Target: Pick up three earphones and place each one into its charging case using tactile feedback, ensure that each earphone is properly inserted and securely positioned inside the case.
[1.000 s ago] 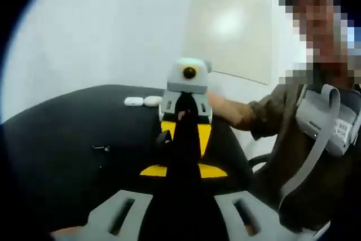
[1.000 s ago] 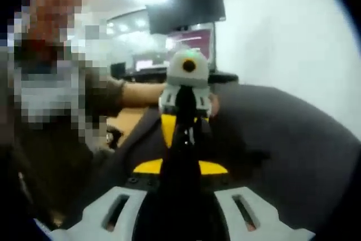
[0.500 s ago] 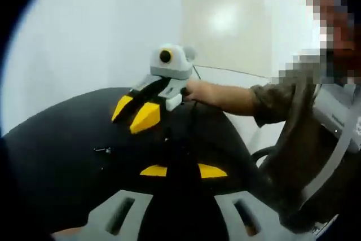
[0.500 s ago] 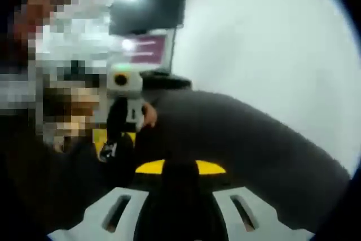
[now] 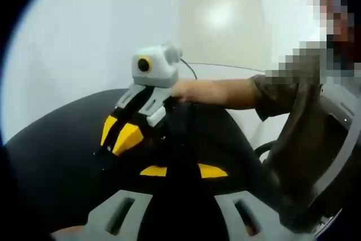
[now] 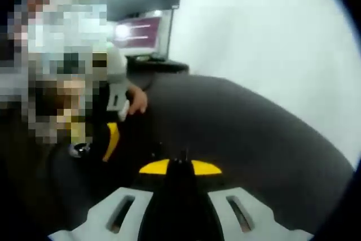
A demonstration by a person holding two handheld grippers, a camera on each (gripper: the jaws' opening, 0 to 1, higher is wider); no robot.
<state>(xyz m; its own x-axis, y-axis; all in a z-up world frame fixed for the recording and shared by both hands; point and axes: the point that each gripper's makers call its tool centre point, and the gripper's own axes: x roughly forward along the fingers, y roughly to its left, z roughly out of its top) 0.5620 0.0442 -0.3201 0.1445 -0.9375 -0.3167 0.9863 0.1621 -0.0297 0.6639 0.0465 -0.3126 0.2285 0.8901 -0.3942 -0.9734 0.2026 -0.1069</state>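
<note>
My right tongs (image 5: 119, 138) hang narrow over the black desk (image 5: 56, 150); left tongs (image 5: 183, 170) pressed together, holding nothing I can see.

Ahead of the left gripper (image 5: 183, 169), whose yellow-tipped jaws lie together, the black table (image 5: 51, 145) runs bare to the left and far edge. The right gripper (image 5: 119, 136) crosses that path up and to the left of those tips, angled down toward the tabletop, with the person's hand (image 5: 186, 90) and sleeve (image 5: 282, 91) closing off the right side. Beyond the right gripper's own tips (image 6: 180, 167), the dark table (image 6: 254, 139) is open ahead and to the right; the left gripper (image 6: 111, 139) blocks the left.
</note>
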